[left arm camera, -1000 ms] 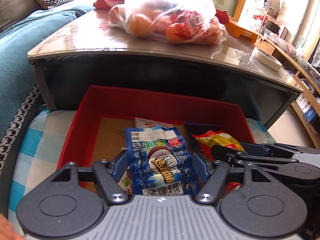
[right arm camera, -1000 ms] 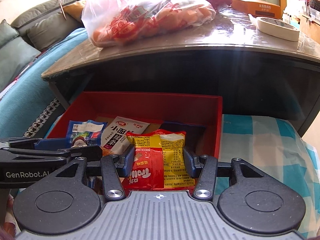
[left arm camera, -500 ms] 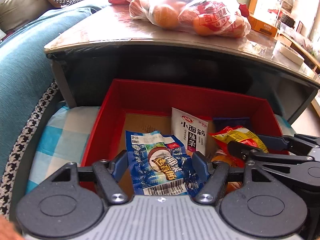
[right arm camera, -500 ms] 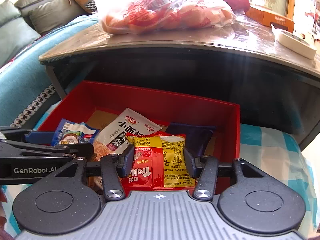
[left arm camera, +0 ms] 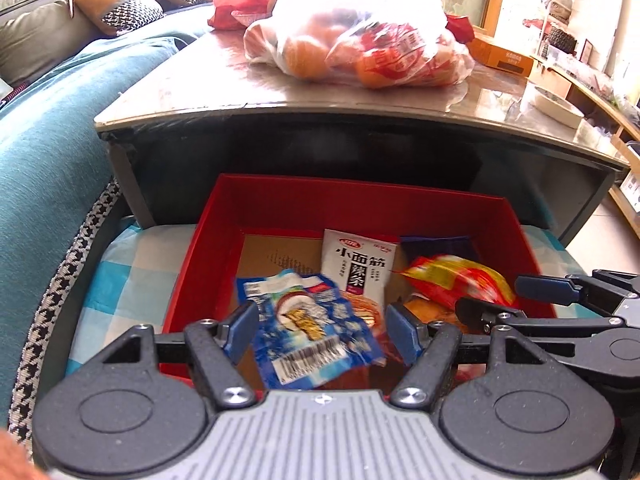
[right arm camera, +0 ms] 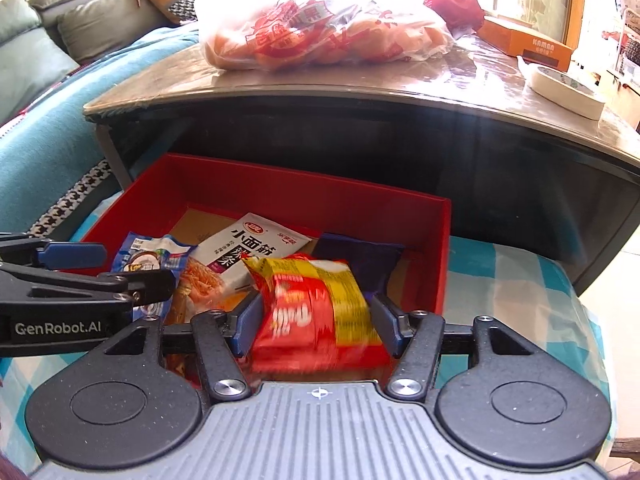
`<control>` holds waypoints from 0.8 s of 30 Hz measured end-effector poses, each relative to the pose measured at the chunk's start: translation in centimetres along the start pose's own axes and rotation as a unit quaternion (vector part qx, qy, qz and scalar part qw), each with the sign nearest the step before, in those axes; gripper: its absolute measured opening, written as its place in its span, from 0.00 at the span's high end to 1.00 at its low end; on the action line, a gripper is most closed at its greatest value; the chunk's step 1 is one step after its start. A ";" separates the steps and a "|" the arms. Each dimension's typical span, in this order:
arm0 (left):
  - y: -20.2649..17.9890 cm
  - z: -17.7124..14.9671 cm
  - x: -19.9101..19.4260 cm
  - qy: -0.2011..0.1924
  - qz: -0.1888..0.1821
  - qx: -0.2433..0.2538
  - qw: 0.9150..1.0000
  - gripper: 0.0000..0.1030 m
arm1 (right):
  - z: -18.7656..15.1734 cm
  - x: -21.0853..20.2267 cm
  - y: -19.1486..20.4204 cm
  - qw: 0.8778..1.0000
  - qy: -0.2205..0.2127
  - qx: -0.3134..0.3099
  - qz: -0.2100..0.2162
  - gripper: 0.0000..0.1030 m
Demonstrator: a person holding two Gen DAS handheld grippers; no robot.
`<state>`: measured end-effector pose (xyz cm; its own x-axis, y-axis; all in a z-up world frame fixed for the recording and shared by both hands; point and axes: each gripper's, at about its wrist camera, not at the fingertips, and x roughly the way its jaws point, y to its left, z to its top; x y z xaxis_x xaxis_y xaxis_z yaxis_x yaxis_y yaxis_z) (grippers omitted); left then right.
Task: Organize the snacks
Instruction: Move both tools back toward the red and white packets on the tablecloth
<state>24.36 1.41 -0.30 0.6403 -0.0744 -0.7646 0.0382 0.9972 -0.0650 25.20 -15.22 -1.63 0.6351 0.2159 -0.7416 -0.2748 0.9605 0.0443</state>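
Lying crinkled and motion-blurred in the red box (left arm camera: 208, 240): blue packet (left arm camera: 316, 328) between parted left gripper (left arm camera: 322, 330) jaws; red-yellow packet (right arm camera: 320, 308) between parted right gripper (right arm camera: 318, 320) jaws.

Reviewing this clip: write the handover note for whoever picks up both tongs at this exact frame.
Left tongs: open, the blue snack packet blurred between the fingers, apparently released over the red box.
Right tongs: open, the red-and-yellow packet also blurred, likewise over the box.
In the box: white spicy-strip packet, dark purple packet.
Done: four snacks at or in the box.
Left: check that both packets land inside, then withdraw. The bag of oranges on the table is untouched.
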 end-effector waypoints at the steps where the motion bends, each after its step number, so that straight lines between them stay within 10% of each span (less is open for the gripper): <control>1: -0.1 0.0 -0.2 -0.001 -0.002 0.001 1.000 0.03 | -0.1 -0.3 -0.1 1.000 -0.001 0.000 -0.001 0.34; 15: -3.1 -3.6 -4.3 0.022 -0.072 0.018 0.997 0.00 | -2.5 -5.4 -2.2 0.999 0.007 -0.018 -0.027 0.29; 24: -6.4 -6.8 -1.6 0.093 -0.149 0.089 0.980 0.00 | -5.9 -8.0 -5.7 0.999 0.042 0.003 -0.026 0.28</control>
<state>17.88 -4.93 -3.02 0.4299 -0.3468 -0.8336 0.3456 0.9162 -0.2029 17.42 -23.50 0.09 0.5852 0.1499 -0.7969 -0.2375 0.9714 0.0083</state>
